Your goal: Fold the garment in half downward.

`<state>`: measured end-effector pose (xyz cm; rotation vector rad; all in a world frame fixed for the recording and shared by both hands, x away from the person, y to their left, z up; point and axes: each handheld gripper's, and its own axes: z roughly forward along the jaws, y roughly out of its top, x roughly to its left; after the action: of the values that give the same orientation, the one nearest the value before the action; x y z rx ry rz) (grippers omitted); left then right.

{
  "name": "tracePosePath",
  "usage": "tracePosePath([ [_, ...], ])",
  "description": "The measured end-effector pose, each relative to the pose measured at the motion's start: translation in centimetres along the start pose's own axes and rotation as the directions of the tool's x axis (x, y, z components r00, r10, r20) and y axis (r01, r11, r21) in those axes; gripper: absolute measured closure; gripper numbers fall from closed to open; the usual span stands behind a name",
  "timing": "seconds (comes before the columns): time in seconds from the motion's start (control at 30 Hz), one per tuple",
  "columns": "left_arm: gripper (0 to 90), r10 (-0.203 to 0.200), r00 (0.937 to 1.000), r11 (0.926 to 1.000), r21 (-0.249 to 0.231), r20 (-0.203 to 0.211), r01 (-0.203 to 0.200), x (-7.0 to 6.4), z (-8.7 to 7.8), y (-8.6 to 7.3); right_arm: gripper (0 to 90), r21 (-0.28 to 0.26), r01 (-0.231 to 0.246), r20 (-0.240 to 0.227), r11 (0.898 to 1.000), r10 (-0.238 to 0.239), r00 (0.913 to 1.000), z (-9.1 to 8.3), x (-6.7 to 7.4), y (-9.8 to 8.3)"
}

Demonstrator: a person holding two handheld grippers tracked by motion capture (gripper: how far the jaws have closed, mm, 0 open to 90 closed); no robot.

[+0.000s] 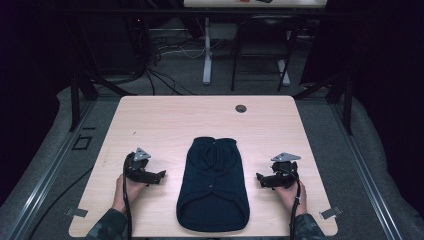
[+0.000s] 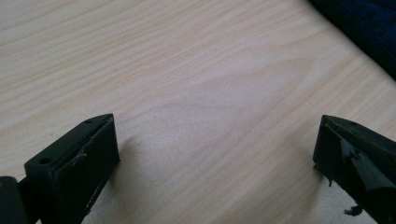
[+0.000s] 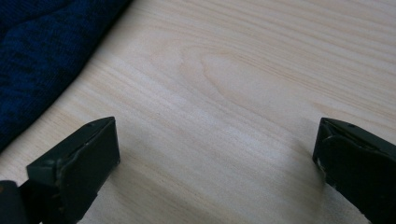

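A dark blue garment (image 1: 213, 186) is laid flat at the middle of the bench (image 1: 165, 115). It is flanked by the left gripper (image 1: 159, 177) and right gripper (image 1: 260, 179), jaws released, nothing grasped.

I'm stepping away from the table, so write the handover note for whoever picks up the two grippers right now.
Left gripper: open, nothing between the jaws, low over bare wood left of the garment.
Right gripper: open, nothing held, low over the wood right of the garment.
Dark blue knitted garment: lies flat at the middle of the table, wide end toward the person, narrow end away. Neither gripper touches it.
Done: nothing visible so far; the garment looks untouched.
Left: all handling of the garment, probably starting with a grip on each side edge.
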<state>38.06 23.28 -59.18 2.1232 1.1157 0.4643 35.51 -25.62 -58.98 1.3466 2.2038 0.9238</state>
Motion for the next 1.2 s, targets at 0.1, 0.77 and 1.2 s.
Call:
tracePosePath([
  [0.1, 0.2, 0.0, 1.0, 1.0, 0.0, 0.0, 0.0, 0.0, 0.0, 0.0, 0.0, 0.001, 0.002, -0.002, 1.0, -0.002, 1.0, 0.0, 0.0, 0.0],
  [0.77, 0.5, -0.013, 0.9998, 0.9999, 0.0, -0.018, 0.013, -0.1, 0.1, 0.1, 0.0, 0.0, 0.001, 0.0, 1.0, -0.001, 1.0, 0.0, 0.1, 0.0],
  [1.2, 3.5, -0.018, 0.9998, 0.9995, 0.025, 0.008, 0.018, -0.4, 0.2, 1.2, 0.0, 0.03, 0.017, 0.001, 0.999, -0.017, 0.9999, 0.0, -0.1, 0.4],
])
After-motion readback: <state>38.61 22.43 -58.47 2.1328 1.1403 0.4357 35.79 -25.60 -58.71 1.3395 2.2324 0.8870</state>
